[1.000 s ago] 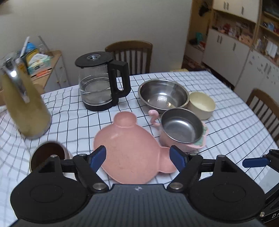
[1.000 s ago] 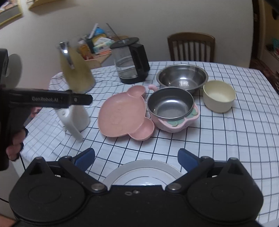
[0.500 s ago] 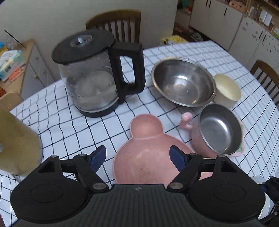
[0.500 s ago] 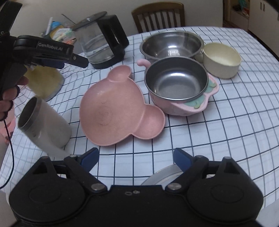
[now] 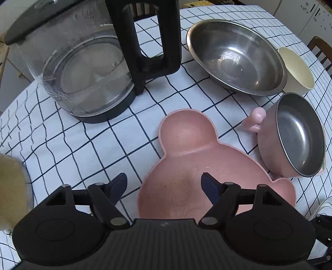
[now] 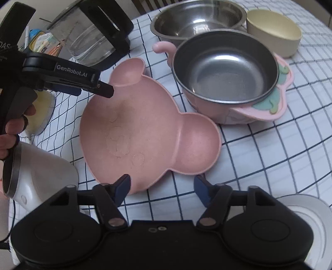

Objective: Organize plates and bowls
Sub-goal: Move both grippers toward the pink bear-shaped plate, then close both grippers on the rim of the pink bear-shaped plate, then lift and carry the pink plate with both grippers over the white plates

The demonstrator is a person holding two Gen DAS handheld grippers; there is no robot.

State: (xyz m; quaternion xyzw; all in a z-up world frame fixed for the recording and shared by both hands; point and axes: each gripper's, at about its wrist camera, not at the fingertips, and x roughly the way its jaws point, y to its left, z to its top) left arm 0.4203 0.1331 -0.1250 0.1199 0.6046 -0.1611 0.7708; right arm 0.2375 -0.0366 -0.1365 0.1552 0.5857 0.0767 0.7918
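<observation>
A pink bear-shaped plate [image 5: 199, 166] [image 6: 141, 133] lies on the checked tablecloth. My left gripper [image 5: 165, 183] is open, low over the plate's left edge, one finger on each side of the rim. My right gripper [image 6: 161, 187] is open and empty just before the plate's near edge. Right of the plate stands a pink bowl with a steel liner [image 5: 296, 135] [image 6: 226, 70]. Behind it are a large steel bowl [image 5: 236, 56] [image 6: 197, 18] and a cream bowl [image 5: 296, 70] [image 6: 274, 31]. A white plate [image 6: 307, 209] lies at the near right.
A glass kettle with a black handle [image 5: 83, 62] [image 6: 93, 35] stands at the back left. A white mug [image 6: 31, 178] and a yellowish jug [image 5: 12, 187] stand at the left. Chairs stand behind the table.
Both grippers have moved forward and down toward the pink plate. The left one now hangs over its left edge; the right one has come close to its near edge.
</observation>
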